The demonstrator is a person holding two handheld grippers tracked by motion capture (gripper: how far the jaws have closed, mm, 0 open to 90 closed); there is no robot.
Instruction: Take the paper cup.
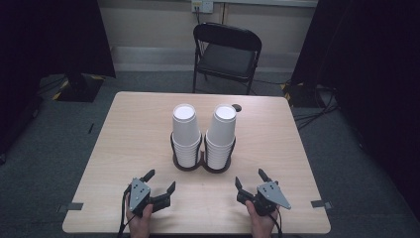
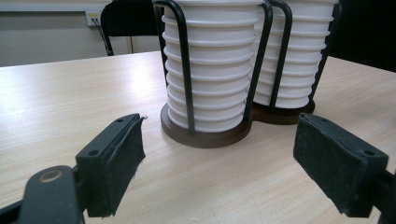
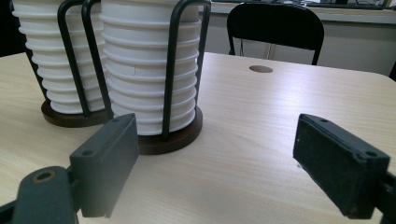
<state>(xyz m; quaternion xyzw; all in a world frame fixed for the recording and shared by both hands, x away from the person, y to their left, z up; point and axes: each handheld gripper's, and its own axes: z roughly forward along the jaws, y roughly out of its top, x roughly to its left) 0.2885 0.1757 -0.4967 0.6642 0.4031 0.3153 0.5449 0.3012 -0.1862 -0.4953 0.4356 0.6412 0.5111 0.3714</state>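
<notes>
Grey carpet (image 1: pixel 44 163) and dark drapes (image 1: pixel 376 74) surrounding pale wood surface (image 1: pixel 133 139). Chair (image 1: pixel 227 52) sitting beyond. Two cup stacks (image 1: pixel 186 134) standing mid-surface in a rack (image 1: pixel 200 166). Left tongs (image 1: pixel 159 180), right tongs (image 1: pixel 250 177) resting near edge, gaping wide, holding nothing.

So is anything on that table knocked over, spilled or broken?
Nothing stands out. Both cup stacks stand upright in their holder, nothing is spilled on the table, and both tools are open and empty.

matt wood table (image 1: pixel 277 144), white paper cups (image 1: pixel 186 124)
</notes>
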